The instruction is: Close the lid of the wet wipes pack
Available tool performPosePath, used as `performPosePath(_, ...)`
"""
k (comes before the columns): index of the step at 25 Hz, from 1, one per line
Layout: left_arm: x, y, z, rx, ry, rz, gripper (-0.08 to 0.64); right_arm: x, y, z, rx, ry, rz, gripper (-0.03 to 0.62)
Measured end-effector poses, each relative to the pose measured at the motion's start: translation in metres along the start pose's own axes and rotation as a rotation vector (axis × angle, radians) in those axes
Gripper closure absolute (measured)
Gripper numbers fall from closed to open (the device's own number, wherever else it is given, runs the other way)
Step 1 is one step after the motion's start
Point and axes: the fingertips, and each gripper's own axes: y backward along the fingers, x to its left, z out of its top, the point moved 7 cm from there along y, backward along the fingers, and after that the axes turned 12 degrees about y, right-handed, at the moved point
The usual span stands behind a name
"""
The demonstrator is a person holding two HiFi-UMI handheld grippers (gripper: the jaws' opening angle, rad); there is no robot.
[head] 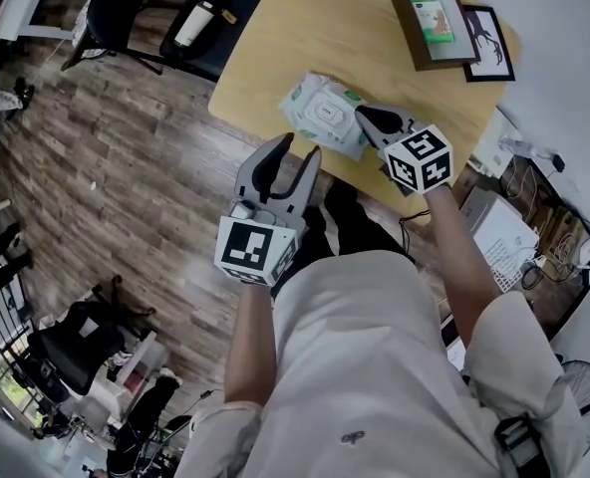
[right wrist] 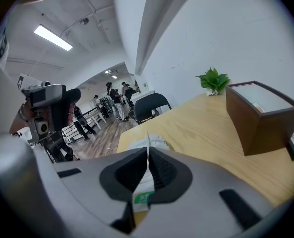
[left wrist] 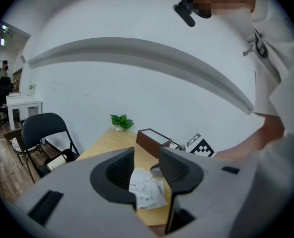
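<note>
A white wet wipes pack [head: 320, 113] with green print lies near the front edge of the wooden table [head: 315, 28]. My right gripper [head: 367, 122] is at the pack's right end. In the right gripper view the right gripper [right wrist: 148, 157] is shut on a thin white edge of the pack [right wrist: 146, 145], which stands up between the jaws. I cannot tell whether that edge is the lid flap or the end seam. My left gripper [head: 299, 147] hangs open just off the table's front edge, with nothing in it. In the left gripper view the left gripper [left wrist: 147, 167] frames the pack [left wrist: 147, 195] beyond its jaws.
A brown box [head: 430, 23] and a framed picture [head: 489, 43] sit at the table's far right. A small green plant [right wrist: 214, 81] stands at the far end. A black chair [head: 165, 18] stands on the wood floor to the left. Cables and boxes lie at the right.
</note>
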Motion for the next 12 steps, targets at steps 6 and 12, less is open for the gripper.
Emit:
performPosePath(6,0.0,0.002,0.003,-0.004,-0.005,-0.003,0.408,0.007,-0.001,-0.002,0.0,-0.004,0.02,0.581)
performPosePath(12,-0.001,0.003,0.002,-0.001,-0.005,-0.008,0.408,0.015,-0.004,-0.004,0.022,0.015,0.054,0.578)
